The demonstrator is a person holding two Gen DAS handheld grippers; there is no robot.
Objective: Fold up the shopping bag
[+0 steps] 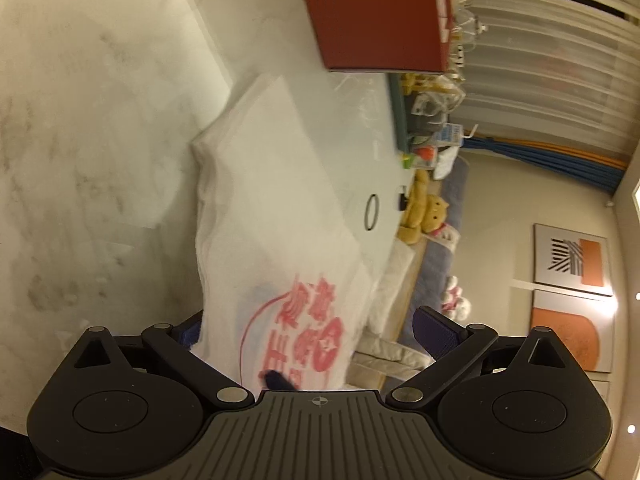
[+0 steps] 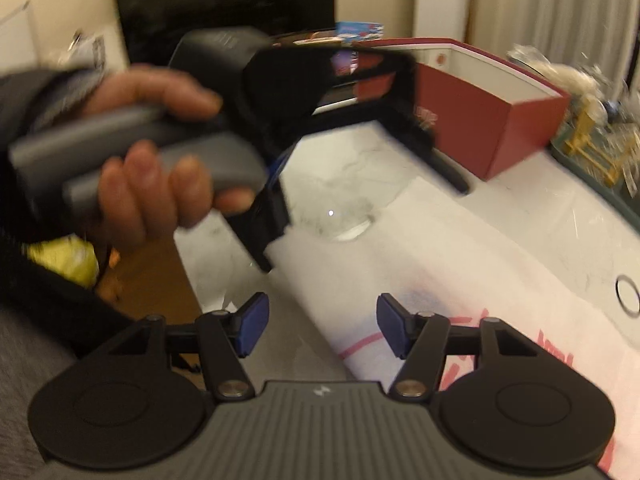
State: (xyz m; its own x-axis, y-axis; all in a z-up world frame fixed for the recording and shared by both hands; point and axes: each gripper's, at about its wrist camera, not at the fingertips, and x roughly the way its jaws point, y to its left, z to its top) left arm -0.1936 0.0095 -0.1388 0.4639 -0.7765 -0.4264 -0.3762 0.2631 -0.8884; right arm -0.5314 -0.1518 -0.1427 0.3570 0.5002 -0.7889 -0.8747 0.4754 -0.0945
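A white shopping bag with red print lies flattened on the pale marble table. My left gripper is open wide, and the printed end of the bag sits between its blue pads, covering most of the left one. In the right wrist view a hand holds the left gripper, whose lower finger touches the bag's near corner. My right gripper is open, hovering over the bag's front edge with nothing between its fingers.
A red open box stands at the back of the table, also seen in the left wrist view. A cluttered tray sits at the far right. A black ring lies on the table. Beyond the table's edge sits a plush bear.
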